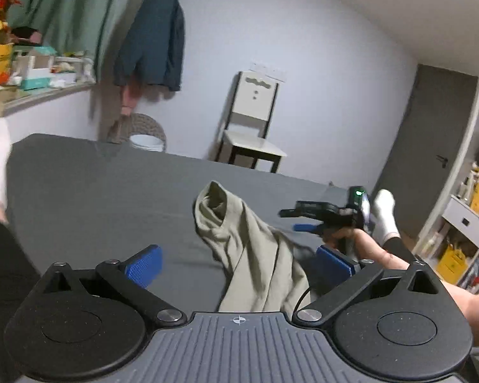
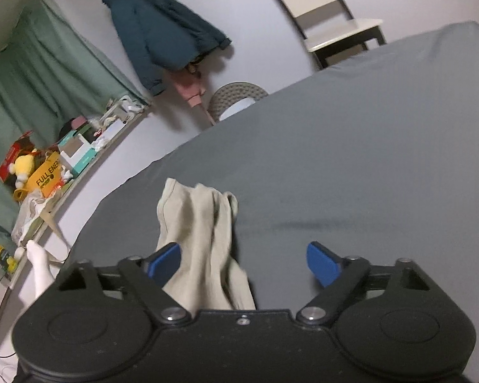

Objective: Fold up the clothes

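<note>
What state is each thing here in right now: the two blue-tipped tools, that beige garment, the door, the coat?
left gripper: jaws wide open, holding nothing.
right gripper: jaws wide open, holding nothing.
beige garment: crumpled, unfolded, lying on the bed.
grey bed sheet: spread mostly smooth.
door: closed.
dark coat: hanging on the wall.
chair: upright, unoccupied.

Grey bed sheet [image 1: 111,185] noted. Beyond it: wooden chair [image 1: 254,121] against wall, white bucket [image 1: 147,142], dark teal jacket [image 1: 156,32] hanging, cluttered shelf [image 1: 32,70] beside green curtain [image 1: 64,9].
</note>
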`<move>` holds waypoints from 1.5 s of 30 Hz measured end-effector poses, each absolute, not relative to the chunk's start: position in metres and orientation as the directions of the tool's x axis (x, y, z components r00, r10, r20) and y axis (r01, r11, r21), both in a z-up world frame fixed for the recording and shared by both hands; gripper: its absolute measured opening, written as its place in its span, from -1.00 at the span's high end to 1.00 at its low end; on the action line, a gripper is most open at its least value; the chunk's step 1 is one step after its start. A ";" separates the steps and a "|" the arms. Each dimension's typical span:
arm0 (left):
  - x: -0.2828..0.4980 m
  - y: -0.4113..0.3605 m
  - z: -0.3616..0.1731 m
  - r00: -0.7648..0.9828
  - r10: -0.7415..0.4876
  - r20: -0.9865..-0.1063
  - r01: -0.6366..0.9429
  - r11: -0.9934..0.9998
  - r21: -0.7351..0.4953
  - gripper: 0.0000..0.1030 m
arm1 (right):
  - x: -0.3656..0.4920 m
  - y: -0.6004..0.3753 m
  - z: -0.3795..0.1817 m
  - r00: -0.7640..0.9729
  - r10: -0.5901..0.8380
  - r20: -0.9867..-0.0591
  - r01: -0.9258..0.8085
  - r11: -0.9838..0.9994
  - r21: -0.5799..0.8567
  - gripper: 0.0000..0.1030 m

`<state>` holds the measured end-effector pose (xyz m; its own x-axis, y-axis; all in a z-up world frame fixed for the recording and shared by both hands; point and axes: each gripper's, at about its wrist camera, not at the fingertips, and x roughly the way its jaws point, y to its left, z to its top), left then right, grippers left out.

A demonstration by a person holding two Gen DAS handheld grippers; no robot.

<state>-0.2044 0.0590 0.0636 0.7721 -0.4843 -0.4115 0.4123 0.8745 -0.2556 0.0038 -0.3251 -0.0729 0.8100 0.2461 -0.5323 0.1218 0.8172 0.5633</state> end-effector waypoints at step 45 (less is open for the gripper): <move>0.101 0.000 0.057 0.762 -0.603 -0.234 0.407 0.728 -0.552 0.85 | 0.048 -0.372 -0.052 0.858 0.513 -0.026 -0.170 0.330 0.929 0.90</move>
